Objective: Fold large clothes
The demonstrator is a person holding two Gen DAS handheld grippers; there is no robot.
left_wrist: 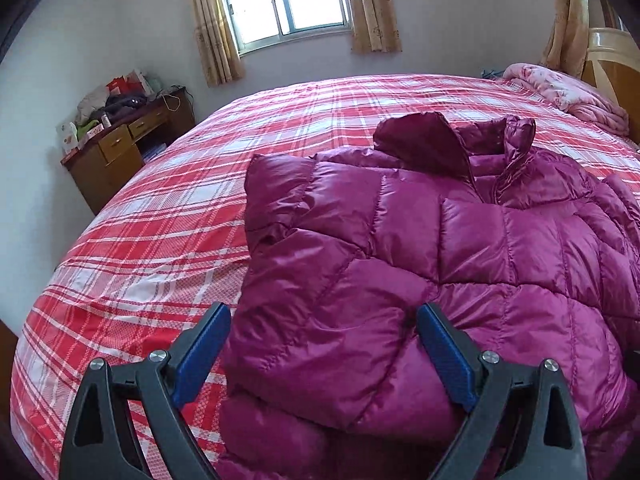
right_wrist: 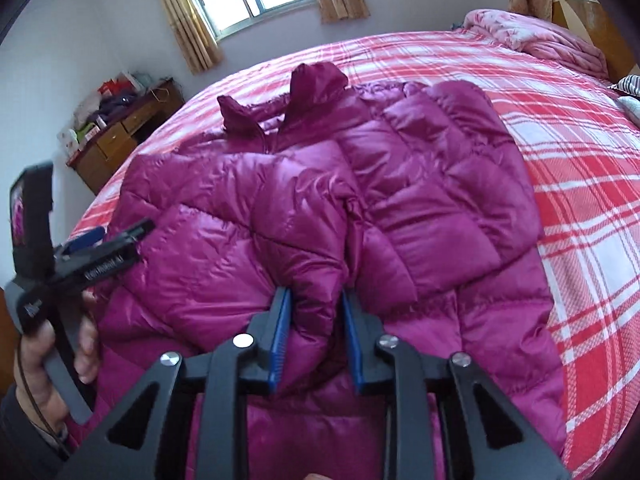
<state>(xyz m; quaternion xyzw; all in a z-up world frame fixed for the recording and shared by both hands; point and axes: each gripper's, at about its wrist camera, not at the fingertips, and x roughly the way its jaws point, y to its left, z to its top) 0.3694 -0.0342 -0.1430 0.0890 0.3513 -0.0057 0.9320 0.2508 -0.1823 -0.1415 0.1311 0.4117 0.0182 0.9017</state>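
While a red plaid bed [left_wrist: 160, 240] fills the curtained room, the right hand-held gripper [right_wrist: 316, 320] clamps the jacket [right_wrist: 280, 208]; left [left_wrist: 320, 344] gapes.

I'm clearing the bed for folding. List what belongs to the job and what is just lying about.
Part of the job:
- magenta puffer jacket
- right tool, pinching a jacket fold
- left tool, open over the jacket
- plaid bedspread, the work surface

Just lying about:
- pink quilt
- cluttered wooden desk
- curtains
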